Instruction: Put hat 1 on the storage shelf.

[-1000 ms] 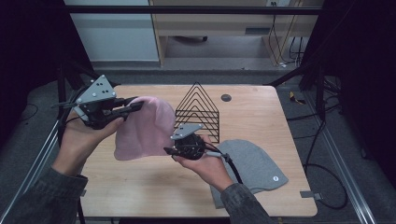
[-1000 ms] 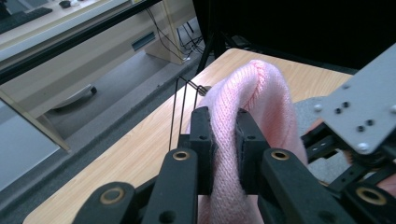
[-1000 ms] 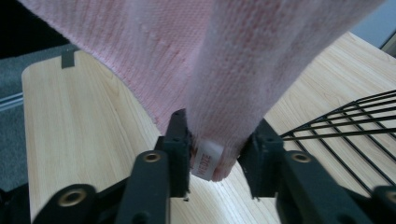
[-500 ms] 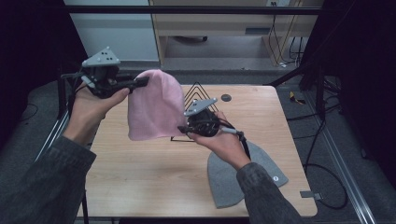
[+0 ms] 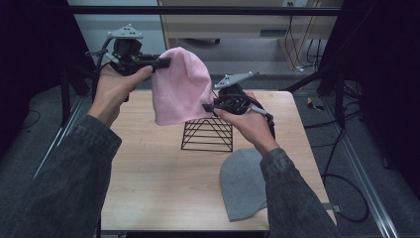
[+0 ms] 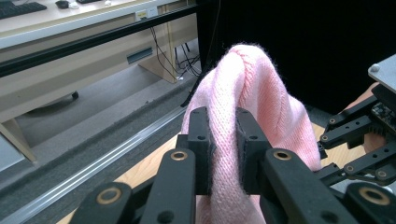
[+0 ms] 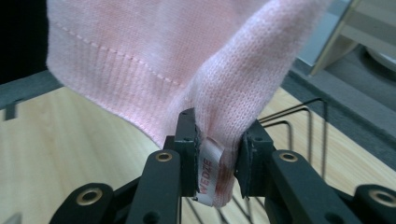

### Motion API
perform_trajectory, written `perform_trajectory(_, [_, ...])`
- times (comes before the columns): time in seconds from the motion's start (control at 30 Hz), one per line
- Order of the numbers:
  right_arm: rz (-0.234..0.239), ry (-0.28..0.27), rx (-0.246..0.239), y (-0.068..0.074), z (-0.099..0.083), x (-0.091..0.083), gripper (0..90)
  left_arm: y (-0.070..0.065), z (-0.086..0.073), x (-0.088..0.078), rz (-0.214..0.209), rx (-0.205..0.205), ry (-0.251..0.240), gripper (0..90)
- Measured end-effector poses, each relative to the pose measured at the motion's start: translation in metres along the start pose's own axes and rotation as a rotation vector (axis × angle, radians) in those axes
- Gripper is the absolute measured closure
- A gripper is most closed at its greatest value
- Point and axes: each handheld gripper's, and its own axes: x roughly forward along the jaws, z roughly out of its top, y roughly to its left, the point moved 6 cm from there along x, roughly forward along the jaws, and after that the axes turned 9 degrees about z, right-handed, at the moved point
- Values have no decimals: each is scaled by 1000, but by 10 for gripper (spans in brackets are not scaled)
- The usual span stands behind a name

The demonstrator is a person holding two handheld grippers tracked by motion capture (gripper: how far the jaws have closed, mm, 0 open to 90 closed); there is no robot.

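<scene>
Overhead, the high view shows the wooden table filling the middle of the frame, its near edge along the bottom and its far edge just behind the black wire rack at centre. Bare wood lies open at lower left and centre; dark floor and black frame rails run down both sides, and a pale cabinet crosses the top.

Lifted clear of the tabletop, the pink beanie hangs in the upper centre of the high view, stretched between the two tools, its lower edge just above the rack's peak. It is a soft, fine knit in pale pink, rounded at the crown, with a ribbed band and a line of stitching seen in the right gripper view.

At upper left, the left gripper is clamped on the hat's upper side; in the left gripper view its jaws pinch a fold of the pink knit. Right of centre, the right gripper is clamped on the hat's lower corner, and its jaws have just been closing a little with the fabric between them.

A white label sewn at that corner reads "WEDZE" in red letters.

A grey beanie lies flat at lower right, near the table's right edge.
</scene>
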Motion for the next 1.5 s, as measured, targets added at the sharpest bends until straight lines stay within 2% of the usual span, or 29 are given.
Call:
perform_trajectory(0.13, [-24,-16,27,-16,-3,-1,729,2,0,11,-1,-6,9,790])
perform_trajectory(0.17, [-29,-17,31,-19,-4,-2,728,3,1,18,-6,-19,4,790])
perform_trajectory(0.3, [-65,-8,36,-32,-11,-5,728,1,-1,31,-11,-14,5,791])
perform_trajectory(0.5, [-101,-16,51,-43,-20,-7,723,-1,1,48,-15,-20,-19,791])
perform_trajectory(0.7, [-104,-19,39,-43,-25,-5,723,-3,0,55,-13,-28,-37,791])
perform_trajectory(0.87, [-96,-12,42,-41,-31,-3,722,-6,-2,57,-16,-28,-33,790])
perform_trajectory(1.3, [-122,23,28,-42,-52,4,707,-15,-13,72,-23,-12,-46,784])
perform_trajectory(1.5, [-141,22,23,-42,-60,5,696,-20,-19,73,-31,-23,-64,783])
